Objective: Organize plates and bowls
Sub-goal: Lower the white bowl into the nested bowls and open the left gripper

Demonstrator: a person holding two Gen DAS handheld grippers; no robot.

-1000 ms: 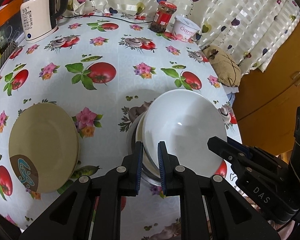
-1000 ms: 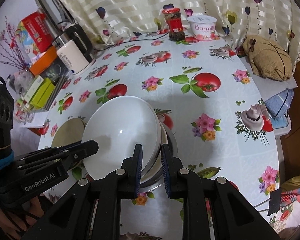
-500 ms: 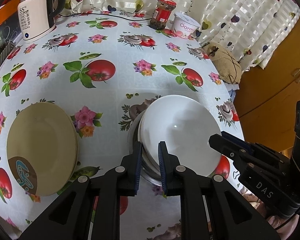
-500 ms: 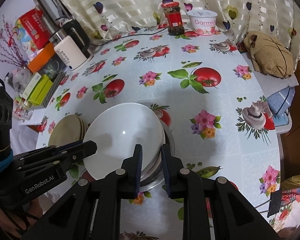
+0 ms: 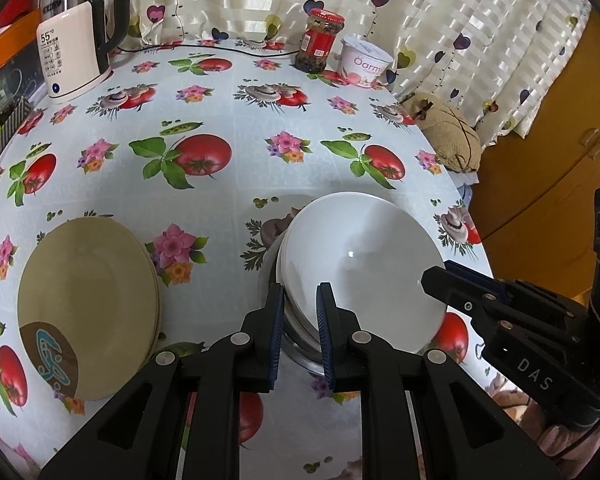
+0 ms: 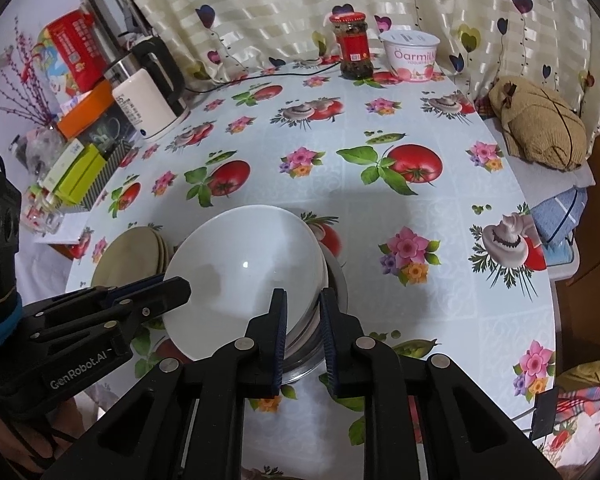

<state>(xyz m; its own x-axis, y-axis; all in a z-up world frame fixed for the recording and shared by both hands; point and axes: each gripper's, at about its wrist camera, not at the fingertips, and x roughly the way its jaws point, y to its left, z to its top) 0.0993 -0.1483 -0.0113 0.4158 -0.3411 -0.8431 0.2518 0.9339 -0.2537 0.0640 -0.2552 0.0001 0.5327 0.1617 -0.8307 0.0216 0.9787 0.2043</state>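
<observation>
1. Our left gripper [image 5: 298, 312] is clamped on the near left rim of the white bowl [image 5: 360, 272].
2. Our right gripper [image 6: 303, 318] pinches the same bowl's opposite rim.
3. The bowl sits tilted on the stack of bowls [image 6: 332, 280] on the flowered tablecloth [image 5: 236, 128].
4. The beige plates [image 5: 84, 300] lie well to the left.

Home dining corner; floral tablecloth [image 5: 228, 216]; kettle [image 5: 74, 52]; curtains [image 6: 300, 12]
</observation>
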